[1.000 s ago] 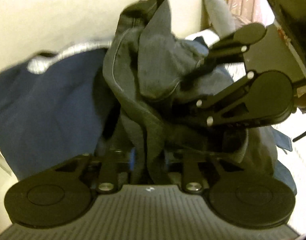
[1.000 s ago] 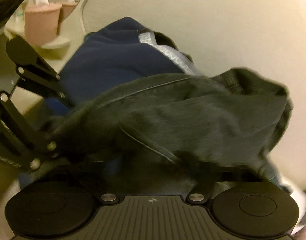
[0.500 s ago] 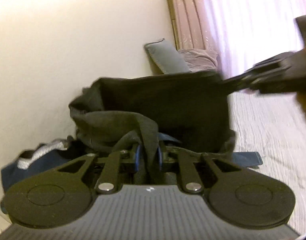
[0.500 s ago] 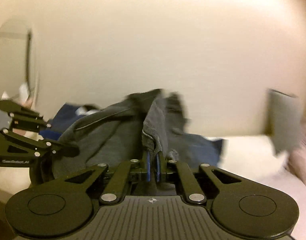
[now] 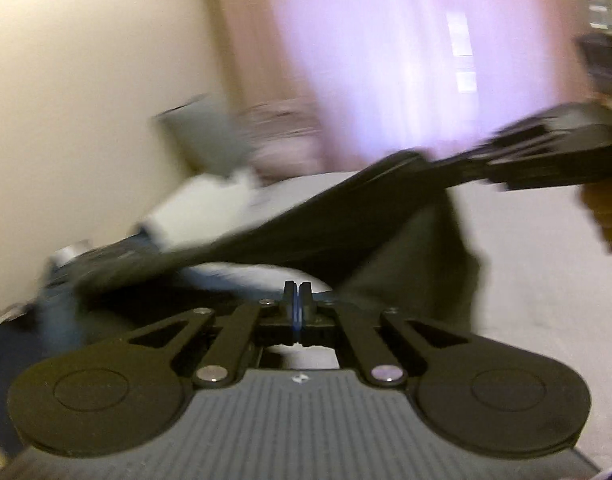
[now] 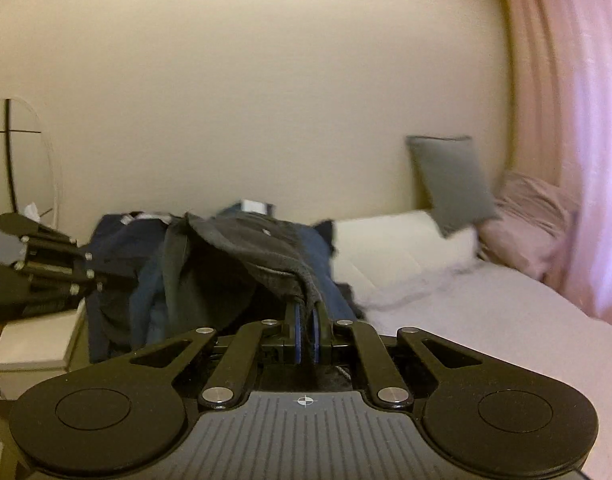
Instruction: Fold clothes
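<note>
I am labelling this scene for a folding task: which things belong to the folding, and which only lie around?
For the job: dark garment, clothes pile, right gripper, left gripper.
Lying about: grey pillow, pink pillow, curtain, mirror.

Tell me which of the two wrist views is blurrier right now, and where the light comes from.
Left wrist view: heavy motion smear over the dark garment and pillows; the curtain glows bright. Right wrist view: mostly sharp, grey pillow slightly smeared, same curtain lit at right.
</note>
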Demonstrator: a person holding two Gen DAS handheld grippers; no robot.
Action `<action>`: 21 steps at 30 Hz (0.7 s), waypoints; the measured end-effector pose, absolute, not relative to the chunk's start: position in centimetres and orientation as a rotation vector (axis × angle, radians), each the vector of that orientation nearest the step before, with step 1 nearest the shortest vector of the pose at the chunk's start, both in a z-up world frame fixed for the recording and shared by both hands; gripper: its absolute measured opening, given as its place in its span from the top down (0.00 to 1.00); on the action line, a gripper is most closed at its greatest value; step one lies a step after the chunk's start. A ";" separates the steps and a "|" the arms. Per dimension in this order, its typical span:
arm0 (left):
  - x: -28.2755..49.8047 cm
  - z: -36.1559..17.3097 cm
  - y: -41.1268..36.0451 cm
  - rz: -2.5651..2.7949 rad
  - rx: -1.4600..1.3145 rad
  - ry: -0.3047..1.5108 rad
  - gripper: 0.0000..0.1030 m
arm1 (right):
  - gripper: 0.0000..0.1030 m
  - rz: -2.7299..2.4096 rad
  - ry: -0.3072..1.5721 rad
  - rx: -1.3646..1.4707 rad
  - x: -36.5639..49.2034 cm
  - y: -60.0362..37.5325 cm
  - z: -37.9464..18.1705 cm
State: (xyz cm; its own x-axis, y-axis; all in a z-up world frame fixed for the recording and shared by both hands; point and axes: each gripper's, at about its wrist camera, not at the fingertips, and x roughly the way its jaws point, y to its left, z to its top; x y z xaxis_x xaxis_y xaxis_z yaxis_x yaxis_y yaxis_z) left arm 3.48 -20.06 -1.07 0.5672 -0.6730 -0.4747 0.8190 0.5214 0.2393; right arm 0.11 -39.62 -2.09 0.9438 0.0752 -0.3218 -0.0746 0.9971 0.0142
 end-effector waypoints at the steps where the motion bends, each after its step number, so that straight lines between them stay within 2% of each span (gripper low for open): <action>1: 1.6 -1.5 -21.4 -0.966 0.478 0.344 1.00 | 0.96 0.047 0.332 -0.001 -2.0 -40.2 -2.4; 8: -7.9 -5.2 -28.1 -1.190 0.511 0.406 1.00 | 0.97 -0.229 0.430 0.058 -19.8 -48.2 -6.3; 9: -8.9 -5.8 -28.8 -1.201 0.520 0.417 1.00 | 1.00 -0.272 0.456 0.051 -22.3 -48.6 -7.2; 15: -12.3 -10.7 -31.2 -1.171 0.529 0.620 1.00 | 1.00 -0.634 0.632 0.182 -41.2 -55.6 -12.5; 19: -11.4 -14.2 -31.9 -1.096 0.577 0.741 0.94 | 1.00 -0.745 0.737 0.268 -49.6 -58.0 -15.1; 21: -9.4 -15.3 -32.2 -1.055 0.608 0.754 0.83 | 1.00 -0.739 0.782 0.303 -49.8 -58.2 -16.4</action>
State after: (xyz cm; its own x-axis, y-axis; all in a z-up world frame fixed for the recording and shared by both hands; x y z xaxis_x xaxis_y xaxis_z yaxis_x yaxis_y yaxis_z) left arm -9.38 -32.23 -15.31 0.2934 -0.5368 -0.7911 0.9220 0.3774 0.0859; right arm -49.83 -58.19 -16.39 0.4789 -0.4880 -0.7298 0.7011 0.7129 -0.0166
